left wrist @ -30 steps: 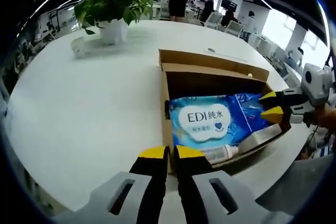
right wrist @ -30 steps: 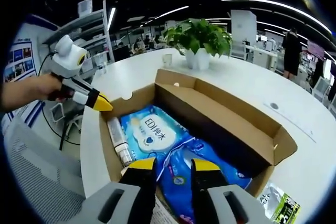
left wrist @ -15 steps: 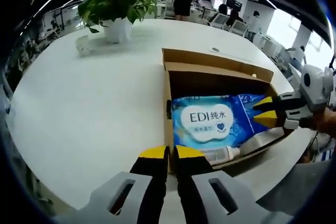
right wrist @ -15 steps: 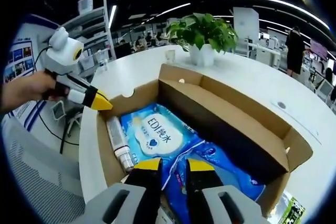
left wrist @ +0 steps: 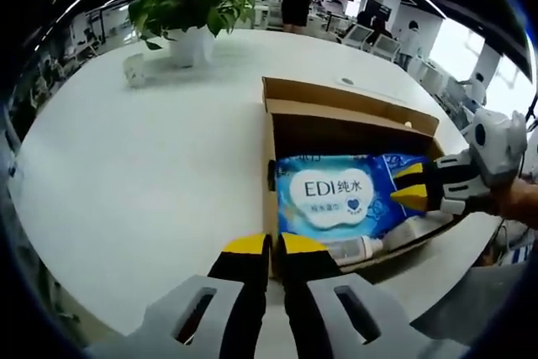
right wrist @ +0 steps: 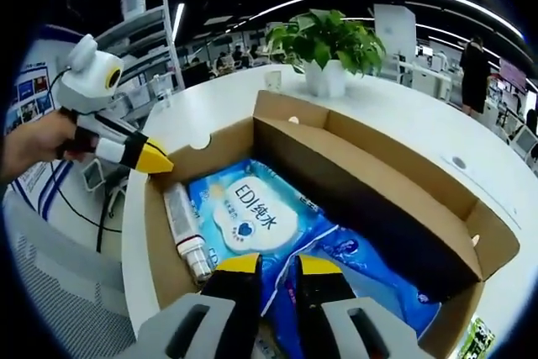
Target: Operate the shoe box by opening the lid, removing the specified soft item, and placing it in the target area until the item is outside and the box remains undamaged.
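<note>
Right gripper (right wrist: pixel 271 264): its 2 yellow-tipped jaws are nearly together, pinching the near edge of the blue plastic wet-wipes pack (right wrist: pixel 252 218) inside the open brown cardboard shoe box (right wrist: pixel 370 176). They were wider apart 1 s ago. Left gripper (left wrist: pixel 267 246): jaws closed with nothing between them, at the box's near wall on the round white table (left wrist: pixel 134 166); placement unchanged. The pack lies flat on the box floor, its long axis along the box's length, toward the right gripper. A white tube-shaped bottle (right wrist: pixel 183 226) lies beside it, parallel. A potted green plant (left wrist: pixel 187 7) stands well apart.
</note>
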Available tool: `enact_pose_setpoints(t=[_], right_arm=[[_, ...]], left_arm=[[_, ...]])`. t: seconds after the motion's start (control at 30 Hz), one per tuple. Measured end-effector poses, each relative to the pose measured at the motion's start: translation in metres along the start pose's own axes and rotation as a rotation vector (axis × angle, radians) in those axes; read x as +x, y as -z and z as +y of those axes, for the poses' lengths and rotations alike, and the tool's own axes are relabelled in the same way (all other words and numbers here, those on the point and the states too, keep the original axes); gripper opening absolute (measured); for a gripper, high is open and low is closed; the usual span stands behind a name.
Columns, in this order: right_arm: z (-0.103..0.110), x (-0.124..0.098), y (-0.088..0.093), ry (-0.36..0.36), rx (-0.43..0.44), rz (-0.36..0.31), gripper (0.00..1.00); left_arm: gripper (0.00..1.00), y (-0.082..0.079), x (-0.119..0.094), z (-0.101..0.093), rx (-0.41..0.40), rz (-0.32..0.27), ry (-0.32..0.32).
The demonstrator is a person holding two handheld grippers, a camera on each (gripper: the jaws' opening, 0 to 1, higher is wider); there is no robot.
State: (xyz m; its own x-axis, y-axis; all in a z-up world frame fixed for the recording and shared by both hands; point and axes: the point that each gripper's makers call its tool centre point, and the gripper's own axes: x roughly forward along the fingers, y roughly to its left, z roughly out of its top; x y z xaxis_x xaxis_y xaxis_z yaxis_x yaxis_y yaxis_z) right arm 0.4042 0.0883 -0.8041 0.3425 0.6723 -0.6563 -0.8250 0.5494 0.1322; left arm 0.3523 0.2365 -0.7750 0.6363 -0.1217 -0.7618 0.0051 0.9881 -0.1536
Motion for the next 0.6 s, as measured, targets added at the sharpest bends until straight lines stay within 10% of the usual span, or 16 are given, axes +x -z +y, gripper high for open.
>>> enact_pose_setpoints(t=[0.6], right_arm=[[-0.007, 0.015, 0.005, 0.037, 0.064, 0.035, 0.01]], left_arm=[[0.02, 0.0, 0.0, -0.002, -0.014, -0.001, 0.001]])
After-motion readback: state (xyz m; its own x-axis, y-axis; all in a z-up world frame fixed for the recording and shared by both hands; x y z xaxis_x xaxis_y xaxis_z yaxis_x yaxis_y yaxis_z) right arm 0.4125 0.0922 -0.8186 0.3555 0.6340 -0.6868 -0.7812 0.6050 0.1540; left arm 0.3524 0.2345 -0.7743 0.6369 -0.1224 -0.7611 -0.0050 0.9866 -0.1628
